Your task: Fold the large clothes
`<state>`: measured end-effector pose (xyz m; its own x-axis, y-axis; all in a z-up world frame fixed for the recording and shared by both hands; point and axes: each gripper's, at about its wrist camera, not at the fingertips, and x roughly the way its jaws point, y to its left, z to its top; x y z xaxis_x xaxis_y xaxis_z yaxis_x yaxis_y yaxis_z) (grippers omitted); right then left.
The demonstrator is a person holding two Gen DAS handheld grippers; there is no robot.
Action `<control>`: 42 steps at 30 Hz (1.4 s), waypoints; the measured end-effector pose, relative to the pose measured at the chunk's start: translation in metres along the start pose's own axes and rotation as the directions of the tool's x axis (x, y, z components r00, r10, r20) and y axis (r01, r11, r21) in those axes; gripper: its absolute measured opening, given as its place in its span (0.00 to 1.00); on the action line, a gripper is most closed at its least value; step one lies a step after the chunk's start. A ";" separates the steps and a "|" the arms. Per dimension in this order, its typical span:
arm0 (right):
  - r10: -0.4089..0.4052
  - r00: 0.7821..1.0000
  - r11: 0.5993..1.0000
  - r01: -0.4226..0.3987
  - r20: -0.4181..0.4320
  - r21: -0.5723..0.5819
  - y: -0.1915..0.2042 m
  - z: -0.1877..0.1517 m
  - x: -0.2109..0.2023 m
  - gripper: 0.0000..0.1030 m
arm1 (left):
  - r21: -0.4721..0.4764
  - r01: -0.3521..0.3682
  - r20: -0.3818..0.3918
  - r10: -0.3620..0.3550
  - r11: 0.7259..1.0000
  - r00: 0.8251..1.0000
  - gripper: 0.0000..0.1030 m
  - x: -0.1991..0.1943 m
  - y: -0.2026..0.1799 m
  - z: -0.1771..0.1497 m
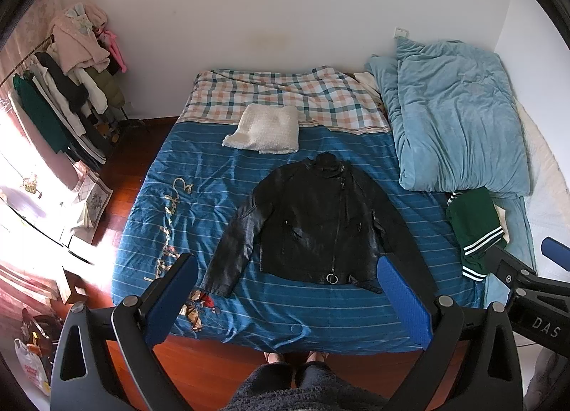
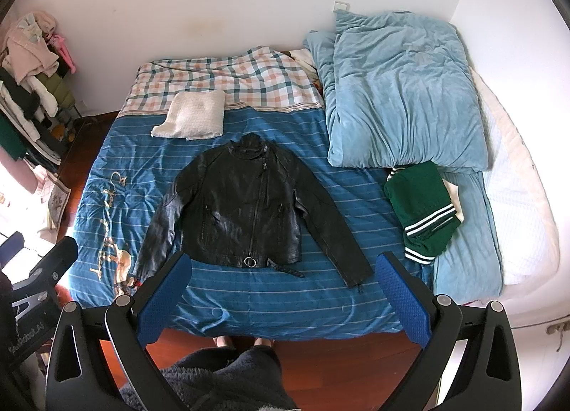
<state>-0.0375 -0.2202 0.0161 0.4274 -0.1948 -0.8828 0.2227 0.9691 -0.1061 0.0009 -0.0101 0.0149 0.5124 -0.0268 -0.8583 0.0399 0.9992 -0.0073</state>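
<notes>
Right now the black leather zip-front jacket [image 1: 313, 222] lies face up and spread flat at the middle of the bed's blue striped quilt [image 1: 292, 307], collar toward 12 o'clock, hem toward 6 o'clock, both sleeves angled out to about 7 and 5 o'clock. Neither tool touches it: the left hand-held gripper [image 1: 288, 300] hangs released, blue pads wide apart, above the foot of the bed, and the right hand-held gripper [image 2: 285, 298] is likewise spread and holding nothing

To start the fold well, I would take each sleeve near its cuff, left tool on the 7 o'clock cuff, right tool on the 5 o'clock one, and lay them across the chest before doubling hem to collar. Leather is stiff and slick, so a deep pinch should hold better than a fingertip nip

A folded white fleecy garment [image 1: 265, 128] sits at 12 o'clock beyond the collar, a green striped-cuff garment [image 2: 422, 206] at 3 o'clock; both lie apart from the jacket
</notes>
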 end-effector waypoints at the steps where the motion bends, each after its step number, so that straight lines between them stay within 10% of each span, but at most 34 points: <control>1: -0.002 1.000 1.000 0.002 0.001 -0.001 0.000 0.000 0.000 1.00 | 0.000 0.002 -0.001 -0.002 1.000 1.000 1.00 0.000 0.000 0.000; 21: -0.004 1.000 1.000 0.004 0.003 0.019 -0.001 0.006 0.002 1.00 | -0.006 -0.003 0.024 0.003 1.000 1.000 1.00 0.007 0.002 0.002; 28: -0.007 1.000 0.973 0.011 -0.019 0.232 -0.041 -0.008 0.096 1.00 | 0.076 -0.094 0.064 0.089 0.993 0.994 1.00 0.101 -0.007 0.006; 33: -0.026 0.983 0.858 0.115 -0.182 0.501 -0.115 -0.060 0.219 0.94 | 0.144 -0.135 -0.001 0.137 0.980 0.991 1.00 0.199 -0.025 -0.009; 36: 0.039 0.968 0.773 0.127 -0.246 0.622 -0.156 -0.100 0.289 0.70 | 0.171 -0.167 -0.041 0.176 0.971 0.984 1.00 0.259 -0.042 -0.022; 42: 0.221 0.933 0.501 0.142 -0.285 0.854 -0.241 -0.191 0.449 0.61 | 0.197 -0.234 -0.130 0.262 0.952 0.956 1.00 0.377 -0.080 -0.045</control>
<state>-0.0668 -0.5122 -0.4417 0.1986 0.0751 -0.9772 0.9204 0.3283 0.2123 0.1521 -0.0988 -0.3313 0.3886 0.2404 -0.8895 0.0871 0.9515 0.2952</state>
